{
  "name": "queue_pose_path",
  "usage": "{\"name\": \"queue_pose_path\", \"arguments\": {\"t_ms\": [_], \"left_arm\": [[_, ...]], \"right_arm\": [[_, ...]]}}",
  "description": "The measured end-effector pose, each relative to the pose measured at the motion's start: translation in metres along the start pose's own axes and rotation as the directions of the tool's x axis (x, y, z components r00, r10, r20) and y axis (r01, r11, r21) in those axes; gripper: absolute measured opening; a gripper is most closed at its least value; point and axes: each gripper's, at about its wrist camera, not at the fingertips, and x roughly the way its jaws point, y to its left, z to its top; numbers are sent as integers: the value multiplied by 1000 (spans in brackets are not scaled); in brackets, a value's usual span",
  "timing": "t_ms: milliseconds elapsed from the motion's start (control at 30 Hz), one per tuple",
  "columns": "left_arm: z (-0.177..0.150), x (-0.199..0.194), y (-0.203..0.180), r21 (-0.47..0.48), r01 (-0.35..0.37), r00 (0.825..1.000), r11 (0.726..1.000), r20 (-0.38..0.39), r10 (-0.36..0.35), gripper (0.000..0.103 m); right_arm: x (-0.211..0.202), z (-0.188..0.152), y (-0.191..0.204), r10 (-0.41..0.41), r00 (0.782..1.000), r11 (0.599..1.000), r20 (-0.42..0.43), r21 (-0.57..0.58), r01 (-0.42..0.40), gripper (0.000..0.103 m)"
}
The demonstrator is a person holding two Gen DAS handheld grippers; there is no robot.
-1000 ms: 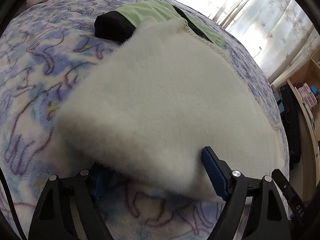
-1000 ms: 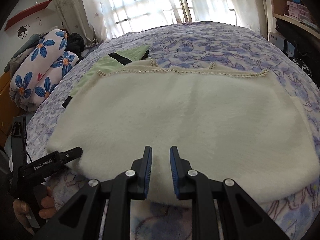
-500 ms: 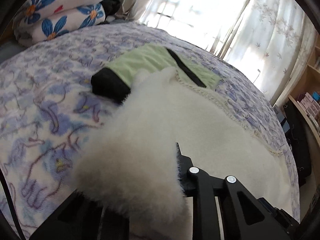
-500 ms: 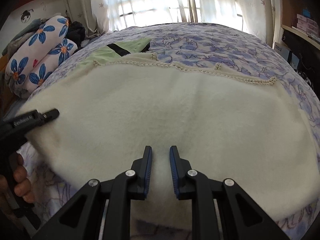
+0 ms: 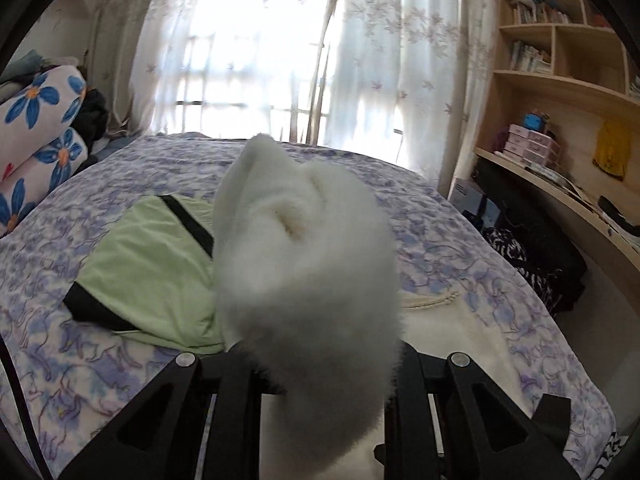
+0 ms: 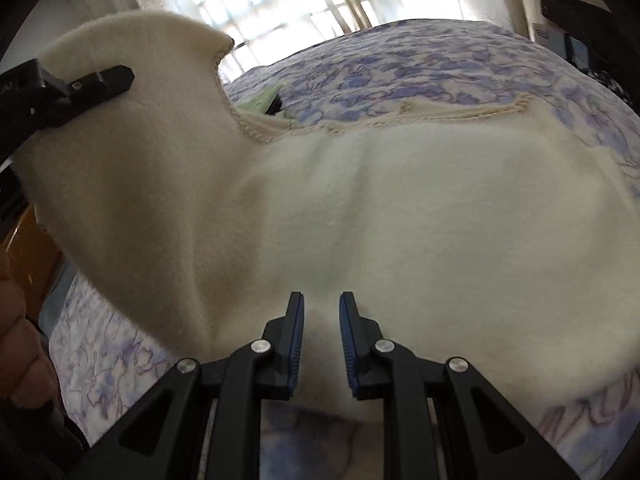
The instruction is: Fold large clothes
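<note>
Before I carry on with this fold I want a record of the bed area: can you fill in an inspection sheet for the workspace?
Surface: bed under a purple-flowered cover, garments lying on it.
Job's things: fluffy white garment, left side lifted off the bed, the rest lying flat with its braided trim along the far edge.
Clutter: green garment with black bands, flat beside the white one.
Grippers: left gripper clamps a bunched end of the white garment; right gripper pinches its near edge, narrow gap between the pads.
Cables: thin dark cord at the left view's edge.
Surroundings: curtained window, flowered bedding rolls, wooden shelves.
</note>
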Motion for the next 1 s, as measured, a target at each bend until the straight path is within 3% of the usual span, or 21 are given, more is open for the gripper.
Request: {"name": "queue_pose_path", "arguments": {"t_ms": [167,267,367,467,567,800,1000], "left_arm": [[-10,31,-73,64,89,995,994,-50,-86,16],[-31,52,-115,92,152,984,984,-110,-141,16],[-64,73,-149,139,179,971,974,-185,-153,16],[-94,80,-171,227,167,978,960,-164,-131,16],[-109,90,-179,223,191,964,956,-226,-140,16],[-103,86,-188,210,223,961,952,-211,-178,16],[-138,99,-197,316,224,962,922,-225,-156,16]], "right_arm": [[-62,-6,-55,-138,983,988,119,91,128,18],[-86,-10,-85,-202,969,973,143,140,182,18],[-101,-16,-112,-253,956,956,149,191,224,18],[-108,-24,-132,-286,948,940,138,229,251,18],[-106,-29,-146,-307,946,929,104,250,274,18],[-110,-38,-160,-318,942,923,111,264,280,18],[-111,-42,-169,-309,948,917,82,292,273,18]]}}
